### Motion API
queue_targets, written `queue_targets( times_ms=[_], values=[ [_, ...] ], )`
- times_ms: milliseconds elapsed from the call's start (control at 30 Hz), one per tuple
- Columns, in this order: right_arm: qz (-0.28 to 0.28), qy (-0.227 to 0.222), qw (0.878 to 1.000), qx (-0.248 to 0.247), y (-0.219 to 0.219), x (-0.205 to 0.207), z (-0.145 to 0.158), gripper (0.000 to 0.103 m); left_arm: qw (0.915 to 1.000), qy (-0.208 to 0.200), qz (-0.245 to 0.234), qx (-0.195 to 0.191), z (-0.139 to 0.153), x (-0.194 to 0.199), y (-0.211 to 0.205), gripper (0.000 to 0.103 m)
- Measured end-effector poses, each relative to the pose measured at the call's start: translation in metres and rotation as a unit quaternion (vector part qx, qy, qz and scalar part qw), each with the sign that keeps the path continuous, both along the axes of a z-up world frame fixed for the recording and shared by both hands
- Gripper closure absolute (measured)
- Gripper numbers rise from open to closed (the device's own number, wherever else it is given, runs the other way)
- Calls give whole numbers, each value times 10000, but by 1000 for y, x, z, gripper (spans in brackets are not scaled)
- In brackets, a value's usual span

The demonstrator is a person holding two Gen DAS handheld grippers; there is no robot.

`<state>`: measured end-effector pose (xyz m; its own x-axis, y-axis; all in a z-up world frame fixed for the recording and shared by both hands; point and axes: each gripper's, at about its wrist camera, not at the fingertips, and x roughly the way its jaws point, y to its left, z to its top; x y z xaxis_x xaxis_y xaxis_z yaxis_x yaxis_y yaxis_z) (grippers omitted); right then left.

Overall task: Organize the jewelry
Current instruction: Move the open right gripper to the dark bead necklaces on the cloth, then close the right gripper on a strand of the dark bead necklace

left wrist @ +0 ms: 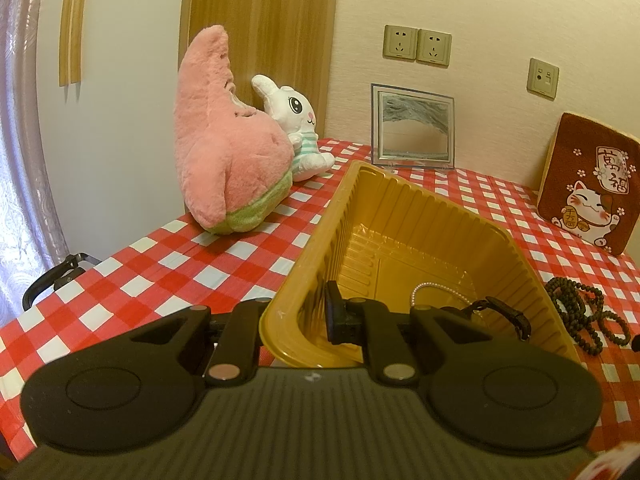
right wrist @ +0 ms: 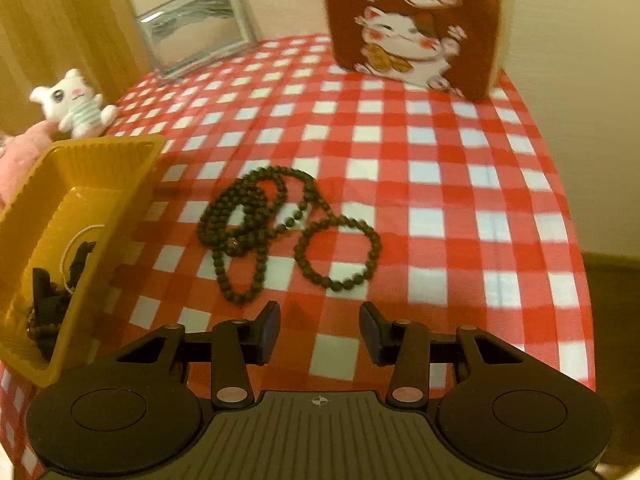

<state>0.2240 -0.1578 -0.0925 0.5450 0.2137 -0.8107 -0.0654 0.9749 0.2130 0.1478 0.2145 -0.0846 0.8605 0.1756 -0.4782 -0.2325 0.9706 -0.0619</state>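
Note:
A yellow plastic tray [left wrist: 400, 216] stands on the red-and-white checked cloth. My left gripper [left wrist: 308, 320] is shut on the tray's near wall, one finger [left wrist: 336, 314] inside and the other hidden outside it. In the tray lie a thin pearl chain [left wrist: 434, 286] and a dark strap-like piece [left wrist: 508, 312]. A long dark bead necklace [right wrist: 280, 232] lies tangled in loops on the cloth right of the tray [right wrist: 80, 200]; it also shows in the left wrist view [left wrist: 584, 312]. My right gripper [right wrist: 320, 330] is open and empty, just short of the necklace.
A pink star plush [left wrist: 224, 148] and a white bunny plush [left wrist: 300, 128] sit at the back left. A glass sand-art frame [left wrist: 412, 128] leans on the wall. A red lucky-cat box [left wrist: 588, 188] stands at the back right. The table's right edge [right wrist: 576, 240] is close.

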Motion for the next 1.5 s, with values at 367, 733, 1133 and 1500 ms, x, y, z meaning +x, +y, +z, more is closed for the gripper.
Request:
queue_targets(
  times_ms=[367,733,1133,1500],
  values=[
    [1139,-530,9919,-180,52,18,-4,62,10000,-4,0,-2,0,0,0,91],
    [666,-582,9939,-659,32,34,-13,66,10000,2,9,-21,0,1,0,91],
    [333,-483,9936,-962,-11,52,-30,95,10000,23,-26,7,-2,3,3,90],
    [420,-645,9955,-560,-7,42,-5,97,10000,29,-18,-1,-2,4,3,90]
  ],
)
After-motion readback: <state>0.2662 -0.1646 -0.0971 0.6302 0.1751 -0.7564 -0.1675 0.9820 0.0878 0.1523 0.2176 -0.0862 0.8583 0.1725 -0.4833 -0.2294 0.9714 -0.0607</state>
